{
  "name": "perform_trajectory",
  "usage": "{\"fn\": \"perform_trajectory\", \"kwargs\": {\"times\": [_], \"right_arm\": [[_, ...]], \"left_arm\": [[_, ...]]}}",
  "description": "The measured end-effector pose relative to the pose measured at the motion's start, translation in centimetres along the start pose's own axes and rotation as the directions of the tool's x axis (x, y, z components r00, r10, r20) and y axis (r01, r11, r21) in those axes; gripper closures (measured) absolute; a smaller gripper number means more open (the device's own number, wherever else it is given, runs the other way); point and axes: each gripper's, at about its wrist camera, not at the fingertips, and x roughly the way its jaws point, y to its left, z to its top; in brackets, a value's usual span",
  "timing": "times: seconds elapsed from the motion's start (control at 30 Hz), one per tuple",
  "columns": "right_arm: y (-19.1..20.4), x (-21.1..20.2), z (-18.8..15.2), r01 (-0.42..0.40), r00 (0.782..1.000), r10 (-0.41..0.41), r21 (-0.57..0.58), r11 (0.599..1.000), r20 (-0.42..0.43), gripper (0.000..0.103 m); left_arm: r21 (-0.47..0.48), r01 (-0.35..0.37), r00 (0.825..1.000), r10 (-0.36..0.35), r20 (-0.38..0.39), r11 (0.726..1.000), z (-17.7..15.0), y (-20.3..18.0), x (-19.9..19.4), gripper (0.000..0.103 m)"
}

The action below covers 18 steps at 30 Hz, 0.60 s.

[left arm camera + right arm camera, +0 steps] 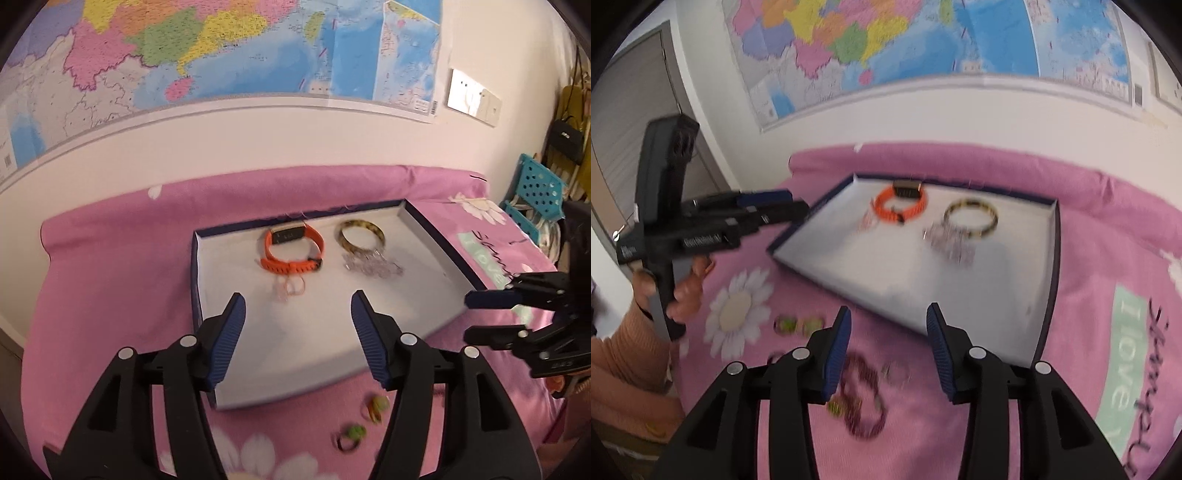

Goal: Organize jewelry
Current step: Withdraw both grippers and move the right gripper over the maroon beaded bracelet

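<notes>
A shallow white tray with a dark blue rim (195,273) lies on a pink flowered cloth. In it are an orange watch band (291,247), a tortoiseshell bangle (360,236), a silvery chain (371,266) and a thin pale bracelet (290,290). My left gripper (298,297) hovers open over the tray's near half with nothing between its fingers. My right gripper (889,310) is open and empty above the tray's near rim (1054,258). Under it on the cloth lie a dark red beaded bracelet (864,398), a clear ring (895,371) and green rings (798,325).
A map covers the wall behind the bed. A teal crate (535,192) and hanging bags stand at the right. A door (631,122) is at the left. A hand (687,291) in an orange sleeve holds the left gripper (796,201) beside the tray's left corner.
</notes>
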Motion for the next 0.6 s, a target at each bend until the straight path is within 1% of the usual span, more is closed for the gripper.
{"fn": "perform_trajectory", "kwargs": {"times": [0.1, 0.2, 0.3, 0.6], "right_arm": [[0.3, 0.1, -1.4, 0.005, 1.0, -0.005, 0.006, 1.0, -0.022, 0.063], [0.5, 0.3, -2.8, 0.015, 0.999, -0.015, 0.006, 1.0, -0.048, 0.063], [0.4, 0.2, -3.6, 0.012, 0.998, -0.011, 0.024, 1.0, -0.055, 0.063], [-0.7, 0.5, -4.1, 0.03, 0.999, -0.026, 0.09, 0.996, -0.044, 0.065]], "left_arm": [[-0.003, 0.006, 1.0, -0.006, -0.003, 1.0, -1.4, -0.2, -0.6, 0.044], [-0.006, 0.015, 1.0, -0.015, -0.021, 1.0, -3.0, -0.4, -0.8, 0.044], [0.001, 0.016, 0.999, -0.016, -0.041, 1.0, -4.5, -0.7, -0.9, 0.044], [-0.019, 0.014, 0.998, -0.015, -0.061, 1.0, -6.7, -0.2, -1.5, 0.043]]}}
